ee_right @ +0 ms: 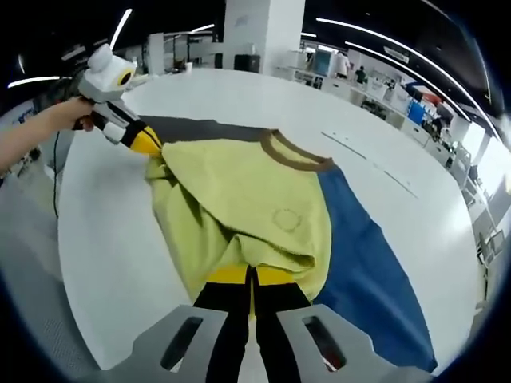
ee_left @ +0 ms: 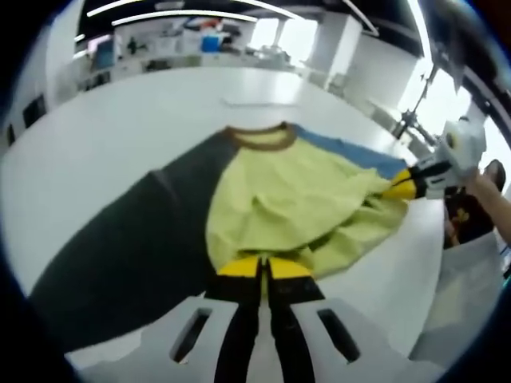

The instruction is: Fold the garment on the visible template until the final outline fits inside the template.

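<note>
A yellow-green shirt with a brown collar lies rumpled on a flat template that is half dark grey and half blue. My left gripper is shut on the shirt's near edge. My right gripper pinches the shirt's edge at the right, held by a hand. In the right gripper view, my right gripper is shut on the shirt, and my left gripper grips its far left edge. The blue half lies to the right, the dark grey half beyond the shirt.
The template rests on a large white table, whose surface spreads around it on all sides. A person's hand holds the left gripper. Desks and shelves stand far behind.
</note>
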